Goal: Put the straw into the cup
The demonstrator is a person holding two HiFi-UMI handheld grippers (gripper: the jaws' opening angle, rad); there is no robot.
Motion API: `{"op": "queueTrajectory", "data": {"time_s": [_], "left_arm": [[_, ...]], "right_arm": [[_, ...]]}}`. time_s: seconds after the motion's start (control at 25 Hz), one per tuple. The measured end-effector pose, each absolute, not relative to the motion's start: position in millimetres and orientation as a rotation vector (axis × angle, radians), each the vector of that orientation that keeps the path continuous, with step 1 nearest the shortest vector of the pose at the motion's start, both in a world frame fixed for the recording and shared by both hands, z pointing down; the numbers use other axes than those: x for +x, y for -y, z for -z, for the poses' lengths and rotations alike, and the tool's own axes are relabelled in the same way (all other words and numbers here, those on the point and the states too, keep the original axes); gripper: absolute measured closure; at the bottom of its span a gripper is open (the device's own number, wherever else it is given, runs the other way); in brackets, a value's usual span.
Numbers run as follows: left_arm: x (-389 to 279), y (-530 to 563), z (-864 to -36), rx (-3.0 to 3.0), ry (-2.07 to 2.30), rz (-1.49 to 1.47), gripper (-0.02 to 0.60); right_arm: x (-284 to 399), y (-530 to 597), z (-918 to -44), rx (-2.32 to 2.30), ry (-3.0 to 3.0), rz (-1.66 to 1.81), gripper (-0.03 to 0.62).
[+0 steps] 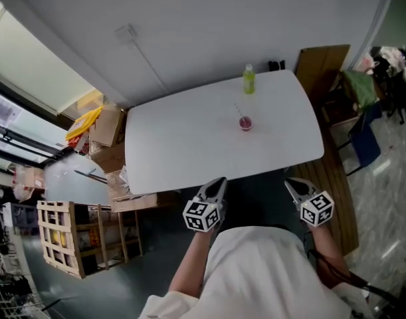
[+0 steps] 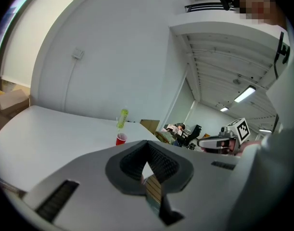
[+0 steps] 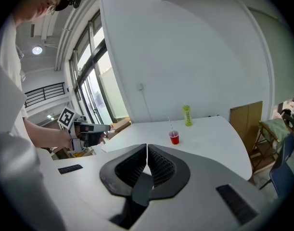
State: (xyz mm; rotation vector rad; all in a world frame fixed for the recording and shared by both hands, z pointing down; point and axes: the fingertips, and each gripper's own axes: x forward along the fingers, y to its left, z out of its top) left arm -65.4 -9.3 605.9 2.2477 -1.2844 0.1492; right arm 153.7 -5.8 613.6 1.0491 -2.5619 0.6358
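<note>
- Two grippers are in our hands, held low before the near edge of the table [image 1: 183, 151], a smooth white slab with rounded corners.
- We see the left gripper [image 1: 219, 181] with its jaws together: the ribbed dark pads meet at the tips and nothing sits between them.
- We see the right gripper [image 1: 290, 183] the same way, its grooved pads pressed tip to tip on nothing, and its grey shell is matte and broad.
- One small red cup [image 1: 246, 123], round and tapering toward its base, stands past the middle of the table, well apart from both grippers.
- We make out the straw [image 3: 170, 124] as a thin pale line that rises out of the cup and leans a little to one side.
- Beyond the cup, near the far edge, a slim yellow-green bottle [image 1: 248, 79] stands upright, clear plastic by the look of it.
- Off the table's left end lie brown cardboard boxes [image 1: 107, 127], and nearer us stands a slatted wooden crate [image 1: 56, 234].
- At the far right corner a flat brown board [image 1: 320, 60] leans against the wall.
</note>
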Motion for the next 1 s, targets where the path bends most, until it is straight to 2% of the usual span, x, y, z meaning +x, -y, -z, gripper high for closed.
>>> {"op": "queueTrajectory", "data": {"time_s": [1.0], "left_arm": [[-181,-69,-592,2.34,1.182,-0.232,0.58]], "right_arm": [[54,-28,-588,1.253,2.586,-0.666,0.56]]}}
